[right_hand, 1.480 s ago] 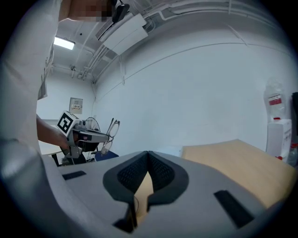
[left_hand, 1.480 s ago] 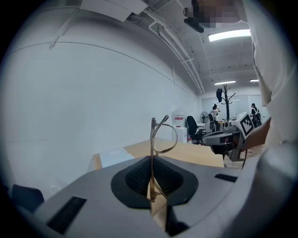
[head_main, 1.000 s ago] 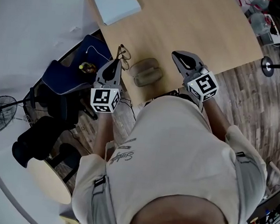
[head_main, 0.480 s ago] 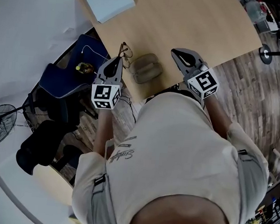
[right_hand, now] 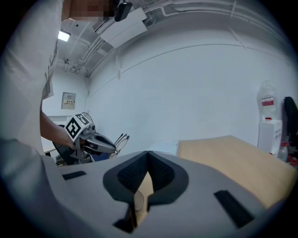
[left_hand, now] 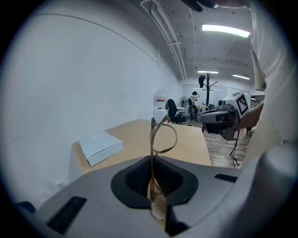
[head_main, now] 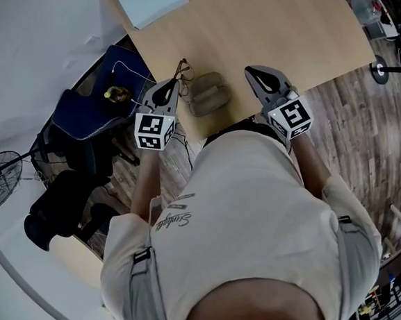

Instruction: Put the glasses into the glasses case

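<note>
gold wire glasses (left_hand: 152, 144) upright in the clenched left tool (left_hand: 152, 160), right tool (right_hand: 148, 155) closed empty, grey case (head_main: 208, 94) on table (head_main: 268, 29)

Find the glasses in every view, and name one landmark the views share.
Head view: glasses upper centre, at the left gripper's tip, left of the glasses case.
Left gripper view: glasses at centre, gripped between the jaws.
Right gripper view: glasses small, left of centre, at the other gripper's tip.
Shared landmark: the wooden table.
</note>
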